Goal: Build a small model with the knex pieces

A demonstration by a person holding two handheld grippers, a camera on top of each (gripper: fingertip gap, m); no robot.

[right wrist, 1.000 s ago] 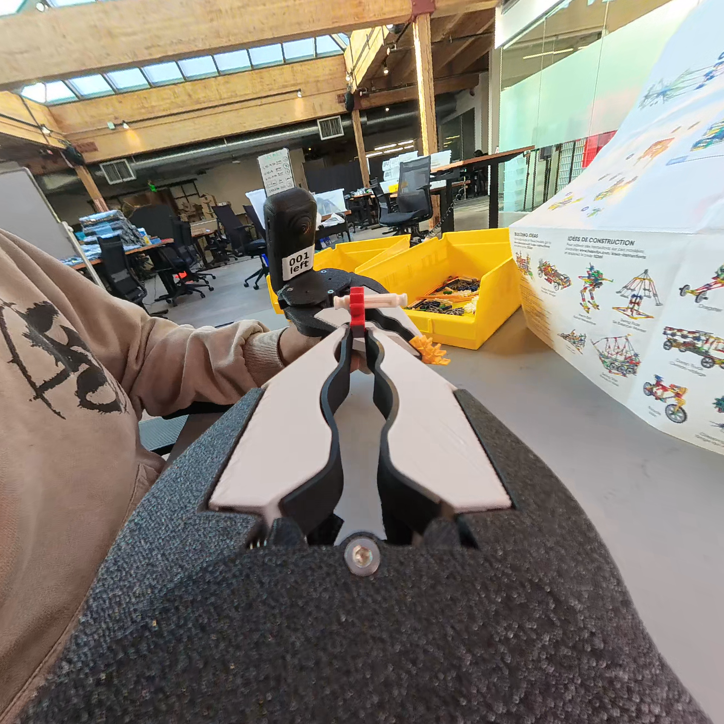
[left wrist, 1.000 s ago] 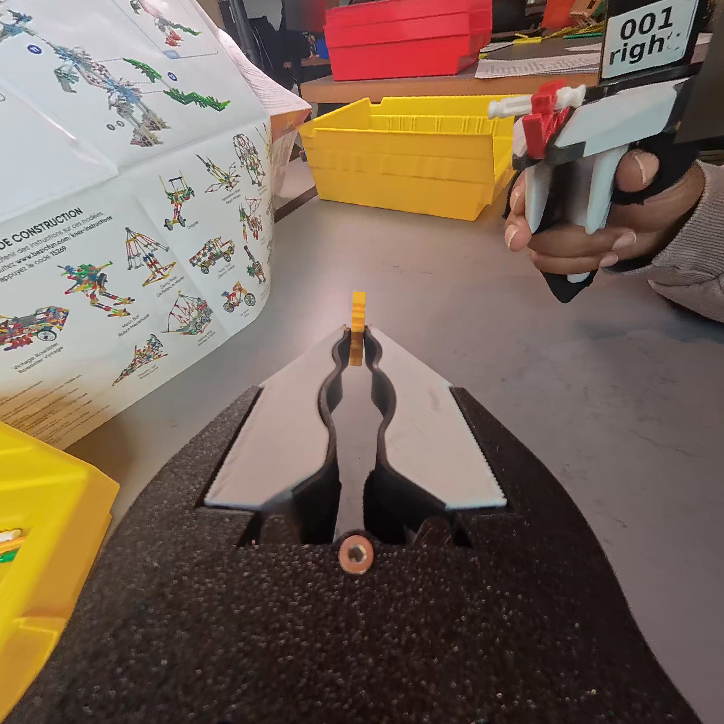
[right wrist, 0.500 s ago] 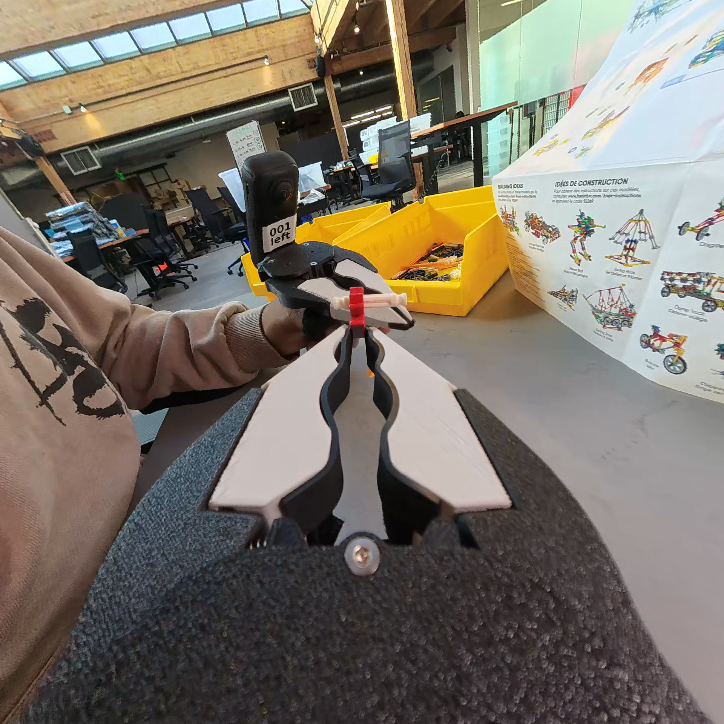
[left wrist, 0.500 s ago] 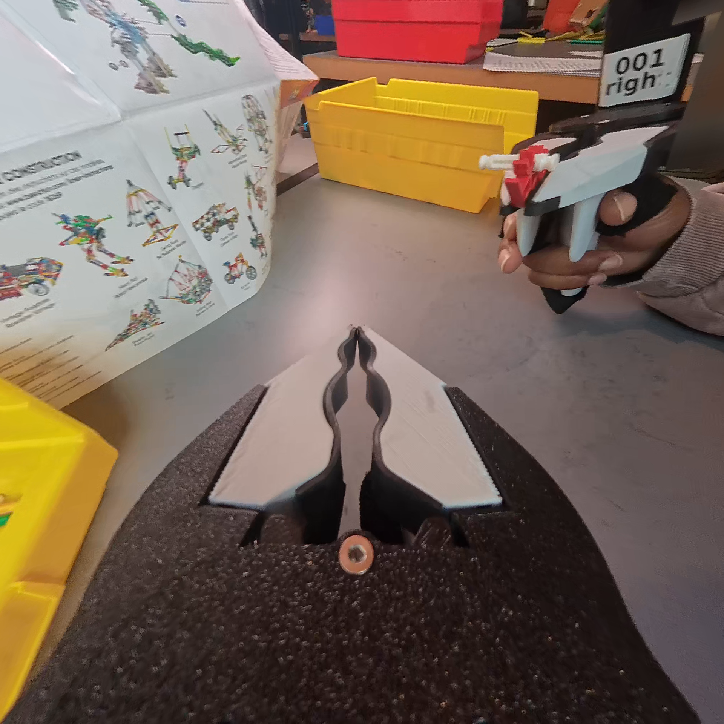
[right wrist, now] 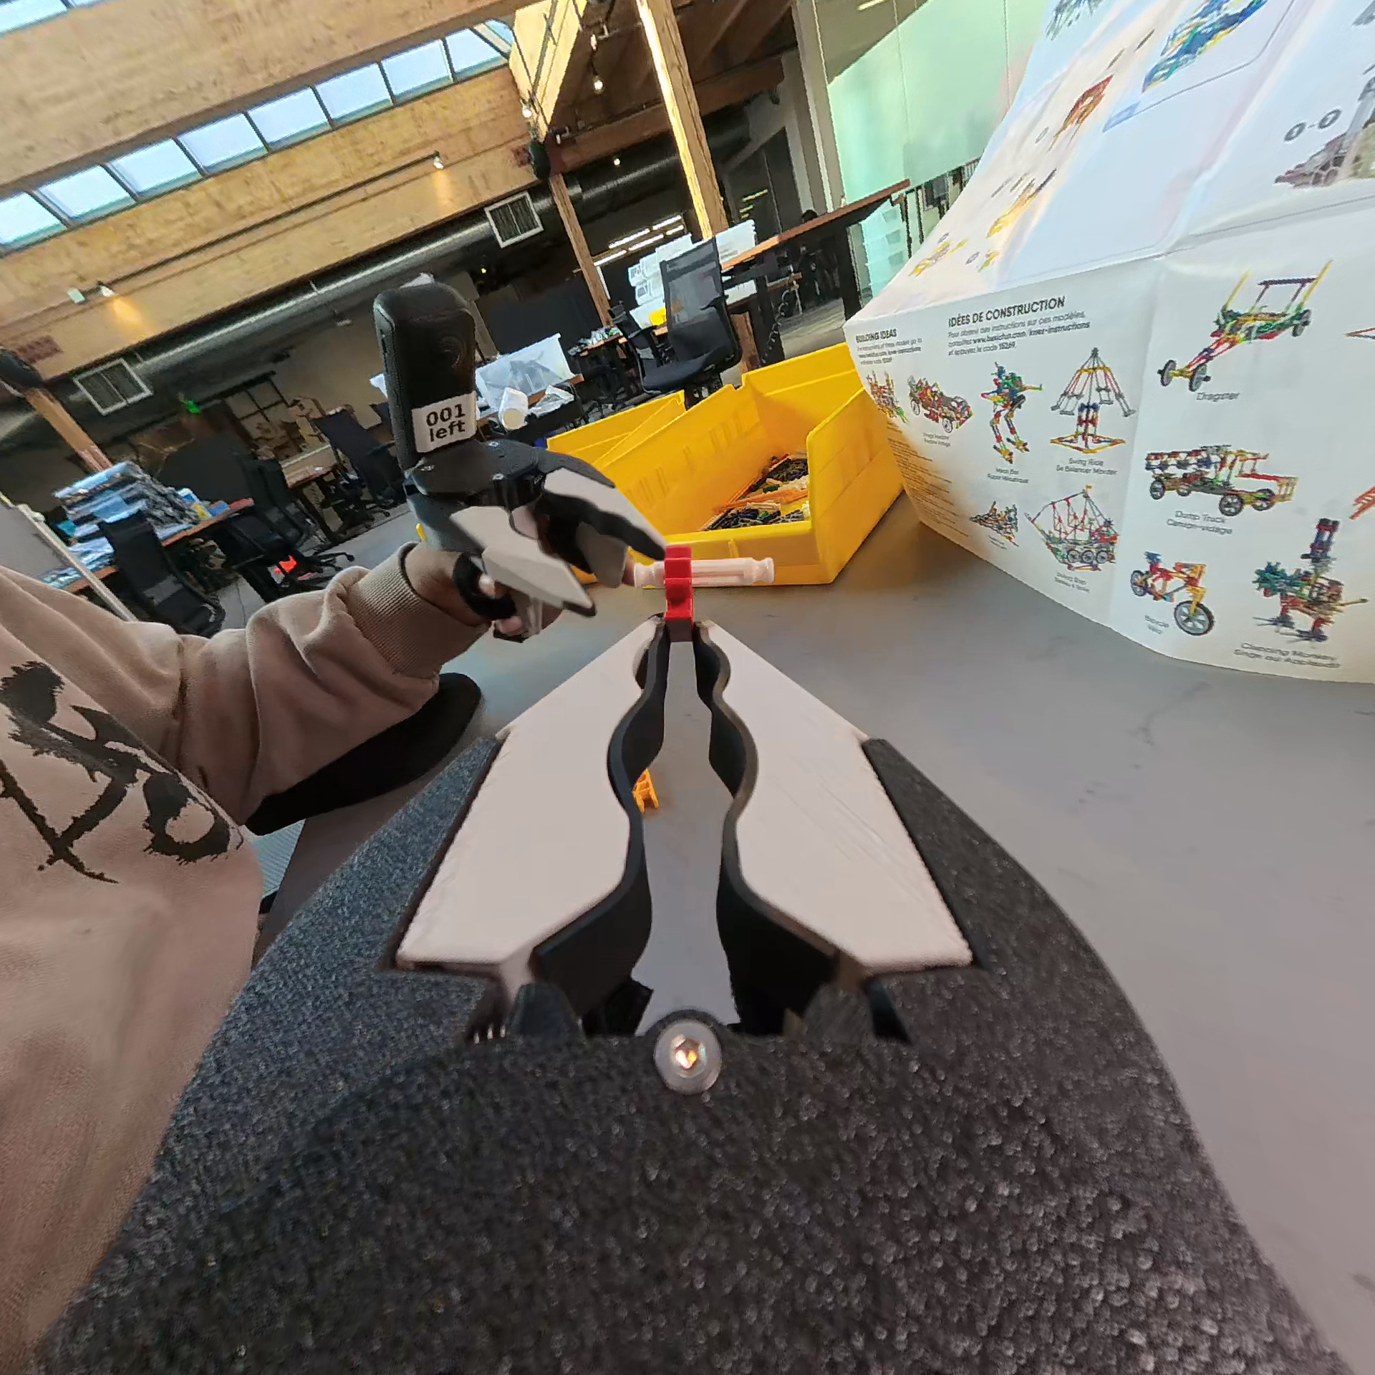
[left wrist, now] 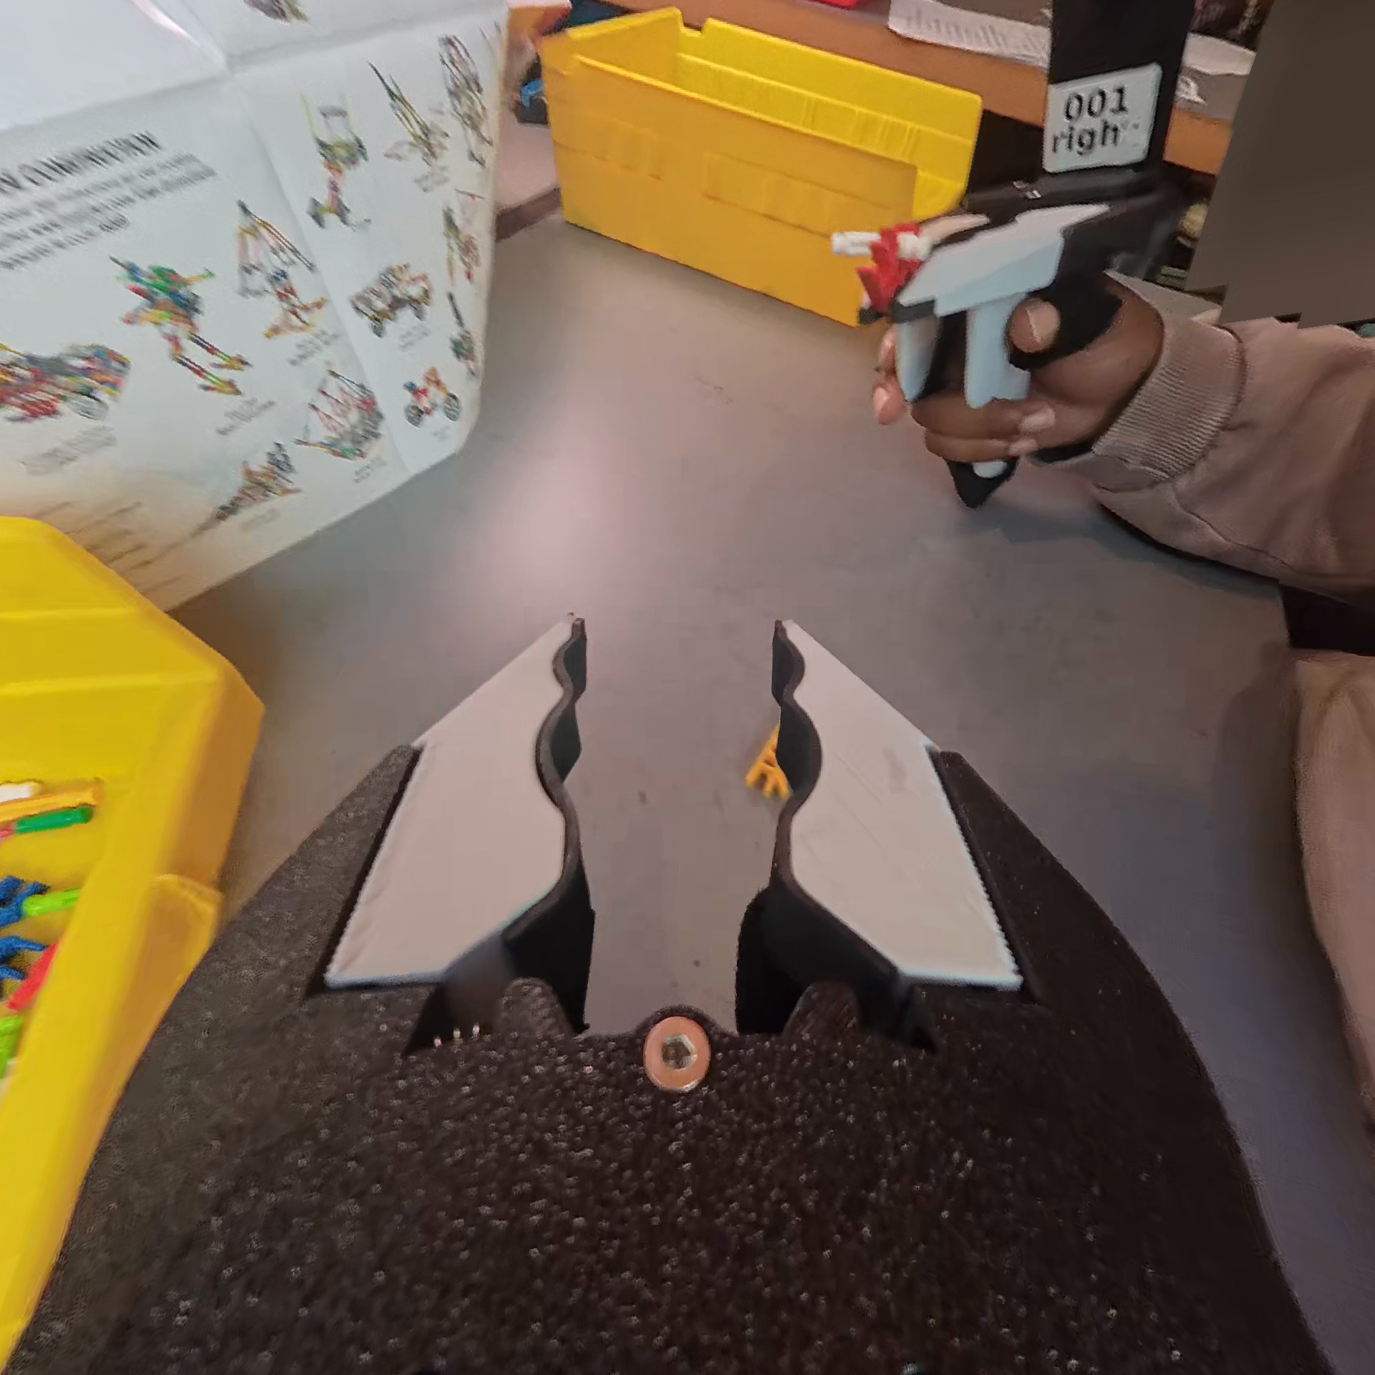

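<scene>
Grey tabletop, timber-beamed workshop

Grey table: bins, yellow connector.

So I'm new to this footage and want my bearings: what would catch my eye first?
The right gripper pinches a red connector with a white rod through it, above the grey table. The left gripper is open over a small yellow connector on the table, between yellow bins and a big illustrated sheet.
</scene>
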